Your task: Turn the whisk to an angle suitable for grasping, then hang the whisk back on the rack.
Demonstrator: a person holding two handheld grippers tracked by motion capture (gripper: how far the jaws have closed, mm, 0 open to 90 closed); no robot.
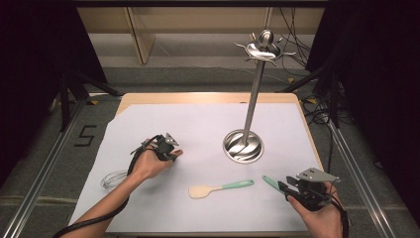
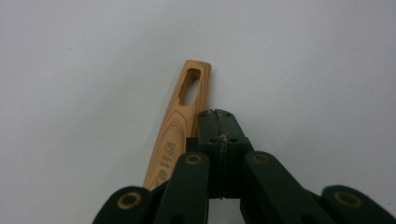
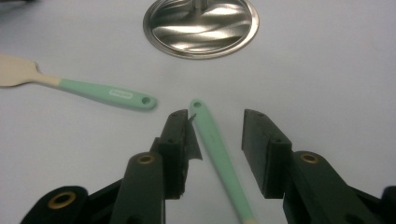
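My right gripper [image 3: 217, 119] is open low over the white sheet, one jaw on each side of a mint green utensil handle [image 3: 218, 151] without touching it. From above, that handle [image 1: 269, 181] pokes out ahead of the right gripper [image 1: 284, 188] at the front right. My left gripper [image 2: 217, 117] is shut with nothing between its jaws. A wooden handle [image 2: 181, 119] with a slot at its end lies just to the left of the jaws. In the high view the left gripper [image 1: 167, 148] points down at the sheet left of centre.
A cream spatula with a green handle [image 1: 221, 188] lies at the front middle. A steel utensil stand rises from its round base [image 1: 242, 146] to a hooked top [image 1: 262, 49]. A wire whisk [image 1: 113, 179] rests beside the left forearm.
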